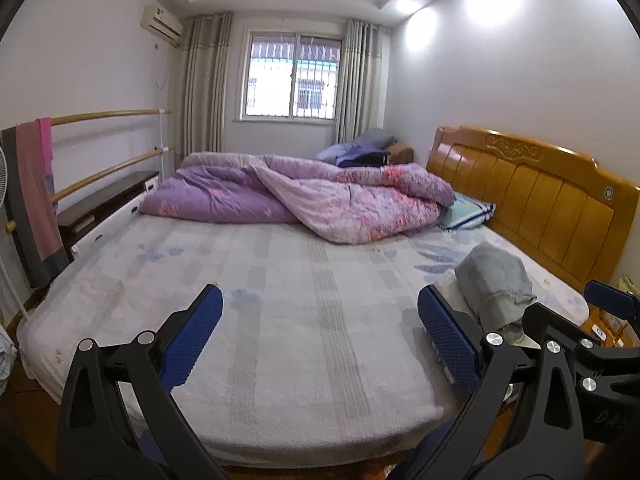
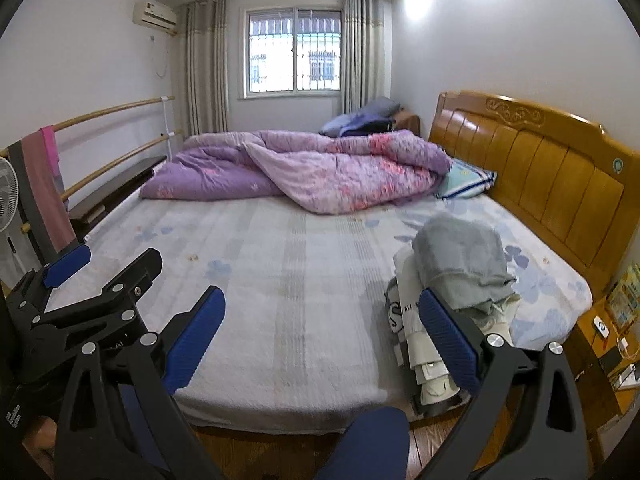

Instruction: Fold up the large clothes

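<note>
A pile of clothes lies on the bed near its front right corner: a grey garment [image 2: 460, 256] [image 1: 494, 280] on top of a white one with dark print [image 2: 416, 336]. My left gripper [image 1: 320, 332] is open and empty above the bed's front edge, left of the pile. My right gripper [image 2: 320, 336] is open and empty, its right finger [image 2: 448, 332] in front of the pile. Each gripper shows at the edge of the other's view.
The bed [image 2: 280, 280] has a pale floral sheet and a wooden headboard [image 2: 540, 168] on the right. A rumpled purple quilt [image 2: 304, 168] and a pillow [image 2: 466, 182] lie at the far end. A rail with hanging cloth [image 2: 44, 192] and a fan stand left. A nightstand [image 2: 600, 344] stands right.
</note>
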`<state>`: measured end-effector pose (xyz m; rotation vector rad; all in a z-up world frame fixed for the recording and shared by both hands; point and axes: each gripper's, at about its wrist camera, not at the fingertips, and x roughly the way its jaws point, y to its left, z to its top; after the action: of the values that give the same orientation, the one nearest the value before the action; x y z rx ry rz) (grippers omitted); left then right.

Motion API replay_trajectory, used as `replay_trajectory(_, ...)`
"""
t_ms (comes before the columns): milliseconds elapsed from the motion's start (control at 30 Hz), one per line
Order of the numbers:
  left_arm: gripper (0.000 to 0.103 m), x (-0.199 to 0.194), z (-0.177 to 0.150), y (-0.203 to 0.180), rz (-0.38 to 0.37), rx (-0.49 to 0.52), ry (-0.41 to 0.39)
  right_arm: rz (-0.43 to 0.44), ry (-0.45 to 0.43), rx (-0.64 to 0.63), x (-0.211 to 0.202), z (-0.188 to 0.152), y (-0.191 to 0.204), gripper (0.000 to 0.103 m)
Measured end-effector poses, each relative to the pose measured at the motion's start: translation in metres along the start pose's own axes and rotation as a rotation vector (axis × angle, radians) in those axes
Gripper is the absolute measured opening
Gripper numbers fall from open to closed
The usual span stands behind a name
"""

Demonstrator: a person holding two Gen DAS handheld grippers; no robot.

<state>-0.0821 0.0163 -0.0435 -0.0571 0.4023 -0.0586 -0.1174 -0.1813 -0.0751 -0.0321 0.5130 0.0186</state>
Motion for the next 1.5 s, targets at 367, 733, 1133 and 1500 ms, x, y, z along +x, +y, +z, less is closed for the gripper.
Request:
replay_trajectory(367, 0.098, -0.025, 0.012, 0.008, 0.025, -0.001, -0.047, 0.024, -0.067, -0.03, -0.019, 0.011, 0.007, 0.095)
replay_trajectory(733, 0.098, -0.019, 0.016, -0.003, 0.016, 0.027, -0.058, 0.025, -0.064, 0.011, -0.011, 0.009, -0.005, 0.095)
replay_trajectory(1133, 0.098, -0.009, 0.013, -0.008, 0.022, 0.046, -0.052, 0.019, -0.054, 0.038, -0.003, 0.006, -0.011, 0.095)
replay_trajectory(1500, 0.098, -0.004, 0.012, -0.007, 0.015, 0.045, -0.049, 0.01, -0.044, 0.044, -0.001, 0.004, -0.015, 0.095)
